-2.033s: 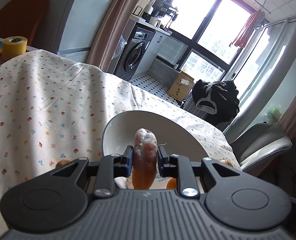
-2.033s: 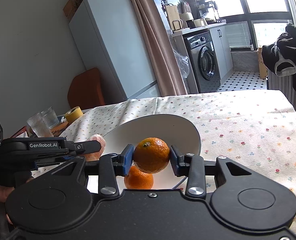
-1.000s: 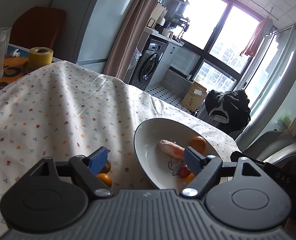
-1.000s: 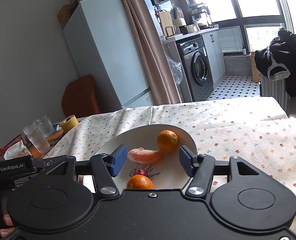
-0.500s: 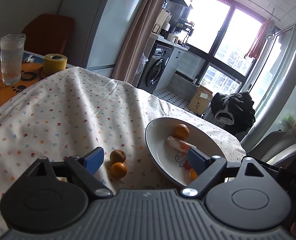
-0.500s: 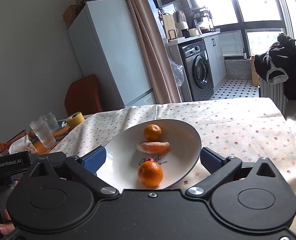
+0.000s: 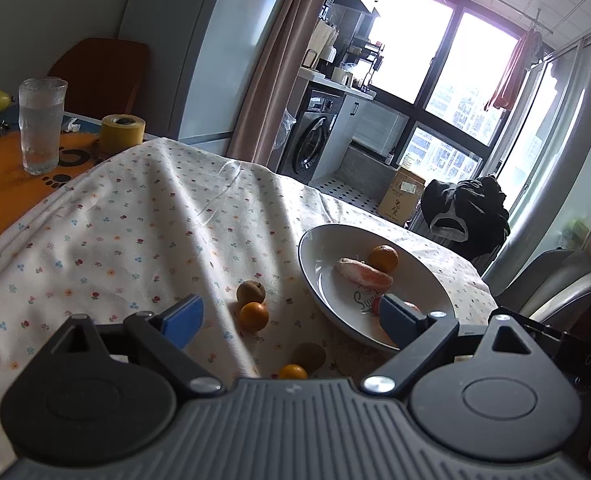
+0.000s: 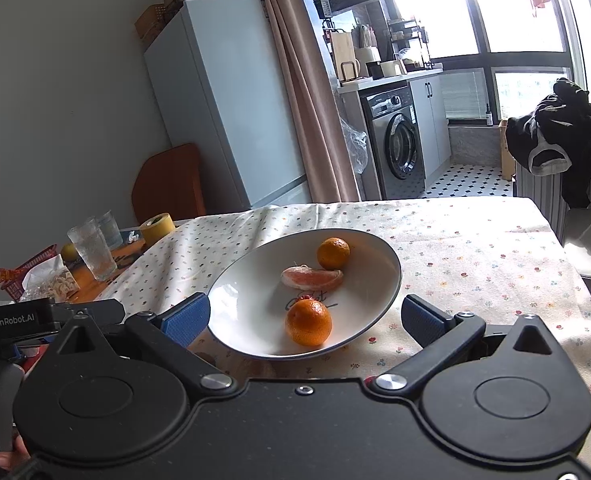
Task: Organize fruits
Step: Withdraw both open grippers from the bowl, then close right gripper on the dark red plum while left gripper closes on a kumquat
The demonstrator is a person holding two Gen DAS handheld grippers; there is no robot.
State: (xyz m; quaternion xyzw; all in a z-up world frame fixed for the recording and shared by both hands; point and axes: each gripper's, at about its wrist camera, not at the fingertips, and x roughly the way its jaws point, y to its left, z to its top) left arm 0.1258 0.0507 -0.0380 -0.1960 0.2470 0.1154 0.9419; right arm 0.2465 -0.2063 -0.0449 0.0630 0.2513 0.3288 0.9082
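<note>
A floral cloth (image 7: 143,232) covered the table, with a fridge (image 8: 223,96), curtain (image 8: 307,92) and washer (image 8: 395,144) behind it and bright windows beyond. On the cloth sat a white plate (image 8: 383,276) holding two oranges, one far (image 8: 333,253) and one near (image 8: 308,322), with a grapefruit wedge (image 8: 312,278) between them and a small red fruit (image 8: 304,299) partly hidden behind the near one. Left of the plate, loose on the cloth, lay a kiwi (image 7: 250,291) touching a tangerine (image 7: 253,316), and nearer the camera another kiwi (image 7: 308,356) beside a second tangerine (image 7: 292,371). The left gripper (image 7: 291,316) hung above these, jaws wide and empty. The right gripper (image 8: 305,316) faced the plate, jaws likewise wide, gripping nothing. A glass (image 7: 41,126) and tape roll (image 7: 122,133) stood at the far left.
</note>
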